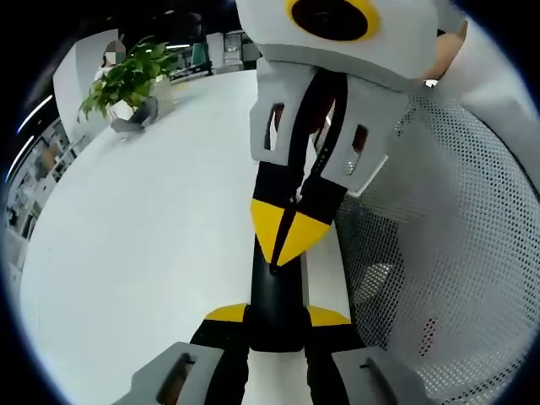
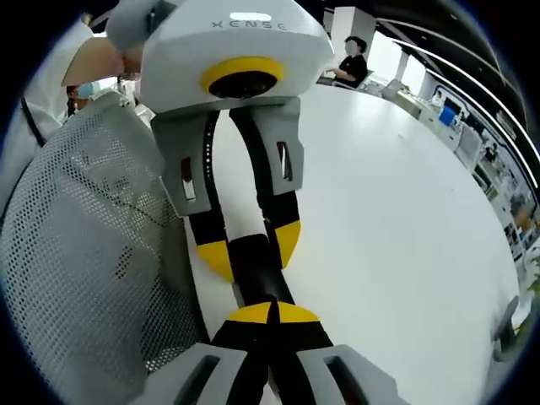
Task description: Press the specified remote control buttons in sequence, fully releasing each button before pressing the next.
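Remote control (image 1: pixel 274 304): a slim, black, glossy bar, probably light, rigid and slippery. Your left gripper (image 1: pixel 277 322) is clamped on its near end, jaws at either long edge; keep hold there. Just beyond, your right gripper (image 1: pixel 285 240), jaws together, rests its tips on the top face. Past both, the white table (image 1: pixel 152 228).

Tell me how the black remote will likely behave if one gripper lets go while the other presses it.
Likely stiff: the remote spans both grippers without sagging. Its glossy black body looks slippery, so it may slide. Held only by the left gripper, it could pivot when the right gripper presses.
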`<control>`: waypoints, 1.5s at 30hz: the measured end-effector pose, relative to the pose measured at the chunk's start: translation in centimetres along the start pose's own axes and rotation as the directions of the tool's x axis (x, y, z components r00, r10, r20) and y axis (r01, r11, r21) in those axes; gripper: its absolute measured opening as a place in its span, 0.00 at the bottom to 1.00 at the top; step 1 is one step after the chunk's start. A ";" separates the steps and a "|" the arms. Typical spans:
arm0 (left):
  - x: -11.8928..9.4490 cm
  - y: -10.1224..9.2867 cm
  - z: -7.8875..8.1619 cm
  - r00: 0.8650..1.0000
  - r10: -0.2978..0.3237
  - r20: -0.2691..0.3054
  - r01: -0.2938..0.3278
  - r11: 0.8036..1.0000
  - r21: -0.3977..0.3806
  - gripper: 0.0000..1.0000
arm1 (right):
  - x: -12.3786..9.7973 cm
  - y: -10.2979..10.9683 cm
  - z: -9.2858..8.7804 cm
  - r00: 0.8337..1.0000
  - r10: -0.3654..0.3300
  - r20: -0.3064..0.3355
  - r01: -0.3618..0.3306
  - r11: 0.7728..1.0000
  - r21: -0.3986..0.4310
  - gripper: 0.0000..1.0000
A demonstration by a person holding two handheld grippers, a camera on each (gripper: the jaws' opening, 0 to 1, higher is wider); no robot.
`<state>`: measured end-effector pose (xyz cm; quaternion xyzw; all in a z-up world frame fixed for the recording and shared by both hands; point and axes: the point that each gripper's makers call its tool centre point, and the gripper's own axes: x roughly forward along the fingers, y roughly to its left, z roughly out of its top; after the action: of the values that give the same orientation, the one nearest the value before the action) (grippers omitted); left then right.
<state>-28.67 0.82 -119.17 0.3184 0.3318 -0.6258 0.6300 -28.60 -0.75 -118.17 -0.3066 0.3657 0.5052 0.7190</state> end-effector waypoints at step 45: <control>0.1 0.0 0.0 1.000 0.004 -0.001 -0.004 1.000 -0.001 0.24 | 0.2 0.3 0.4 0.997 0.075 -0.027 -0.078 0.987 -0.138 0.00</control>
<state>-28.64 0.74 -119.23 0.3191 0.3315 -0.6242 0.6314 -28.73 -0.18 -118.16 -0.3474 0.3490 0.5534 0.6718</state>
